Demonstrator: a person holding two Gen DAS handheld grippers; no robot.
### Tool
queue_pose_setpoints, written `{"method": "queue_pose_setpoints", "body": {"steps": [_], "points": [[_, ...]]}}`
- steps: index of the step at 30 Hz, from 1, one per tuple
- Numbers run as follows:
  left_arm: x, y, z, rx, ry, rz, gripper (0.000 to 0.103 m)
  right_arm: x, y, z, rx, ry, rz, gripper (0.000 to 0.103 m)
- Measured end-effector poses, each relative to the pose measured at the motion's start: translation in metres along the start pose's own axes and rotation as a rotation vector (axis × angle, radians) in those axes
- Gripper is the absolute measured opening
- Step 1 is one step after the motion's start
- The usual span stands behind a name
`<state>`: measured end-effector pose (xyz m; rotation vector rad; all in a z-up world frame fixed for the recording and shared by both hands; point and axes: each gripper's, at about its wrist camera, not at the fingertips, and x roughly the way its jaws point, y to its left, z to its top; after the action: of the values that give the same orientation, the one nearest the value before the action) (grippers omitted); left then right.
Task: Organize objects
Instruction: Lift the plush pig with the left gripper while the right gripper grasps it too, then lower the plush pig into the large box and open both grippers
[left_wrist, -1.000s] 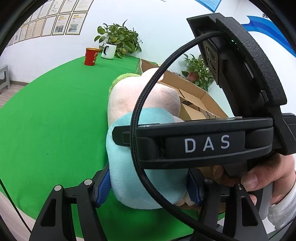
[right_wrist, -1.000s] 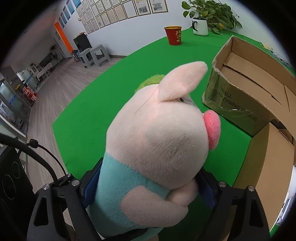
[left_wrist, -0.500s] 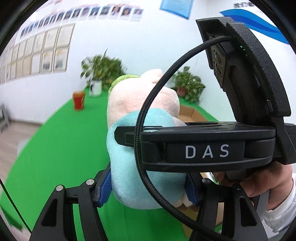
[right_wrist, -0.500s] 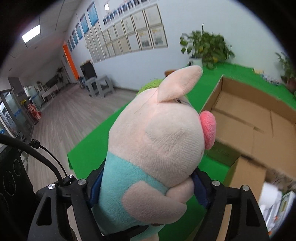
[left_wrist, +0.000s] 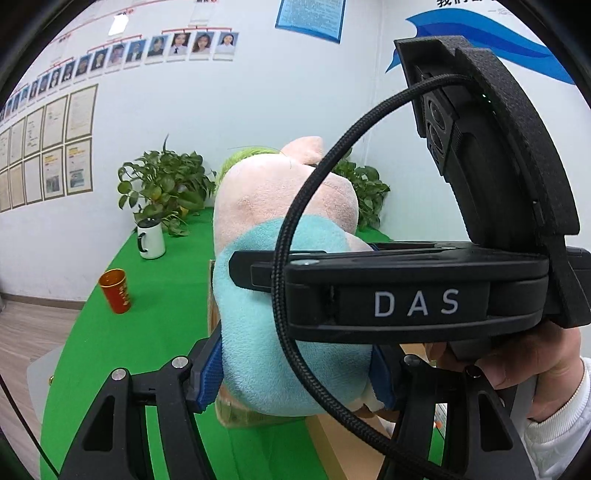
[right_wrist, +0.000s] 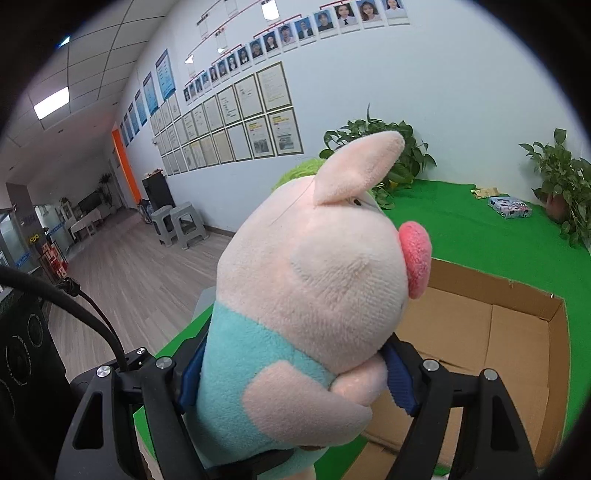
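A plush pig (right_wrist: 314, 295), pink head, teal shirt, green hair tuft, is held up in the air by both grippers. My right gripper (right_wrist: 291, 376) is shut on its body, blue pads pressed into both sides. My left gripper (left_wrist: 299, 373) is shut on the same pig's teal body (left_wrist: 258, 295) from the other side. The right gripper's black body marked DAS (left_wrist: 417, 302) and a hand (left_wrist: 528, 358) cover much of the left wrist view. An open cardboard box (right_wrist: 491, 350) lies just below and beyond the pig on the green table (right_wrist: 480, 236).
A red cup (left_wrist: 115, 291), a white mug (left_wrist: 150, 238) and potted plants (left_wrist: 166, 184) stand at the table's far side. A small printed box (right_wrist: 509, 206) and another plant (right_wrist: 561, 184) sit at the far right. Grey stools (right_wrist: 181, 225) stand on the floor.
Both grippers have lifted the pig and tilted upward. The box has dropped lower in view and now lies under the pig; more wall shows.
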<state>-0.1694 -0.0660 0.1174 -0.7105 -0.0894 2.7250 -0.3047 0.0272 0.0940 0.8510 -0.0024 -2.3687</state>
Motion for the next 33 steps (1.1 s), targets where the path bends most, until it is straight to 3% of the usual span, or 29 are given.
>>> {"method": "queue_pose_setpoints", "body": {"steps": [6,11,19,23,26,28,30,33], "points": [[0.056,0.009,0.007,-0.030,0.092,-0.007,0.062,0.035,-0.028,-0.009,0.042,0.068,0.017,0.078],[0.095,0.013,-0.026,-0.070,0.188,-0.003,0.062,0.078,-0.055,-0.030,0.081,0.146,0.040,0.078],[0.163,0.057,-0.070,-0.120,0.328,0.023,0.063,0.134,-0.085,-0.058,0.153,0.247,0.101,0.078],[0.159,0.054,-0.094,-0.120,0.353,0.041,0.067,0.149,-0.090,-0.072,0.180,0.299,0.134,0.078],[0.158,0.053,-0.093,-0.105,0.355,0.064,0.071,0.151,-0.093,-0.075,0.206,0.320,0.182,0.079],[0.156,0.057,-0.093,-0.107,0.350,0.050,0.071,0.153,-0.094,-0.076,0.202,0.336,0.168,0.080],[0.143,0.055,-0.092,-0.102,0.321,0.029,0.070,0.159,-0.095,-0.083,0.187,0.371,0.125,0.081],[0.123,0.064,-0.089,-0.121,0.266,0.045,0.070,0.156,-0.096,-0.082,0.220,0.375,0.171,0.085]]}}
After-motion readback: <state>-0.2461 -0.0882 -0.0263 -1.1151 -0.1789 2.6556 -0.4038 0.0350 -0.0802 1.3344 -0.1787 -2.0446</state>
